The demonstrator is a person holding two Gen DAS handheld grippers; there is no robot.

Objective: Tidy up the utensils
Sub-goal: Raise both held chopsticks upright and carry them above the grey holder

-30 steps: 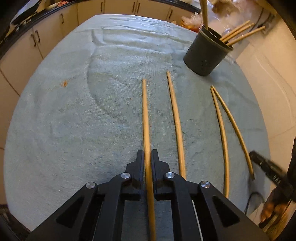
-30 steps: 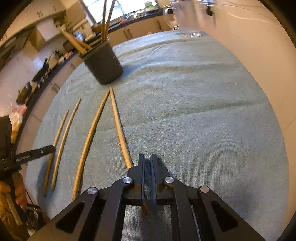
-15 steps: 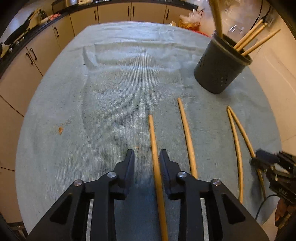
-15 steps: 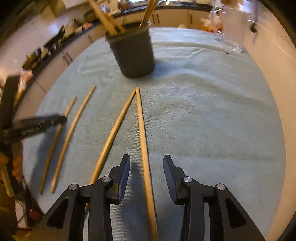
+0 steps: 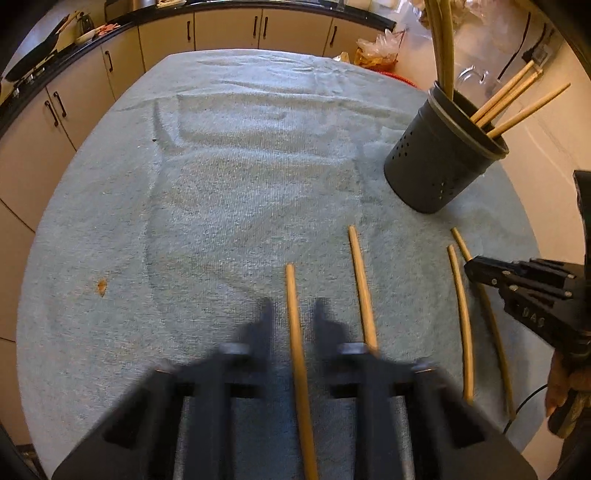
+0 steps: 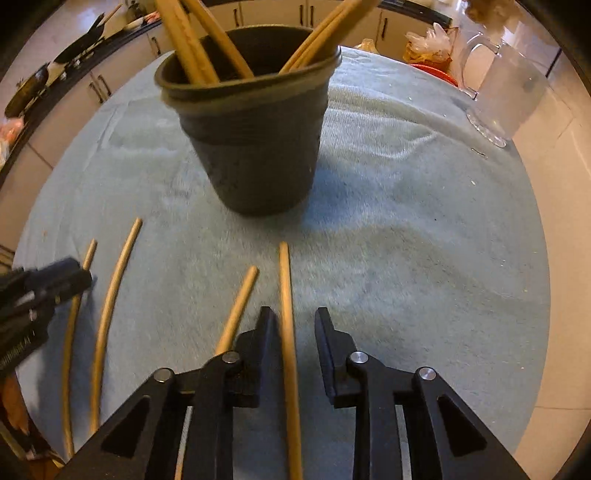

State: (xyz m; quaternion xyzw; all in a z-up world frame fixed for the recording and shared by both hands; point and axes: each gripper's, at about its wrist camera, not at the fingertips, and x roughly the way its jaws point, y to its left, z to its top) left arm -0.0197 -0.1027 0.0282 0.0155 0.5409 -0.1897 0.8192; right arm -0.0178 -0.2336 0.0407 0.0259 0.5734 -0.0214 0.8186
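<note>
The left gripper (image 5: 291, 314) has its jaws spread, blurred in its own view, straddling one chopstick (image 5: 297, 354) that lies flat on the towel (image 5: 221, 184) covering the bench; neither jaw visibly touches it. Just to the side lies a second chopstick (image 5: 361, 284), partly under one finger. The right gripper (image 6: 291, 325) also has its jaws spread, with another chopstick (image 6: 286, 332) lying between them, close to the left jaw, not clamped. A fourth chopstick (image 6: 238, 310) lies just beside it, its near end hidden behind the gripper body. All four loose chopsticks lie in front of the dark holder (image 6: 255, 147), their far tips near its base but not touching. The holder stands upright on the towel and contains several more chopsticks (image 6: 199, 48) leaning against its rim. Beyond the holder and to its right stands a clear jug (image 6: 506, 96). Behind the holder, cabinets (image 5: 229, 29) run along the wall.
</note>
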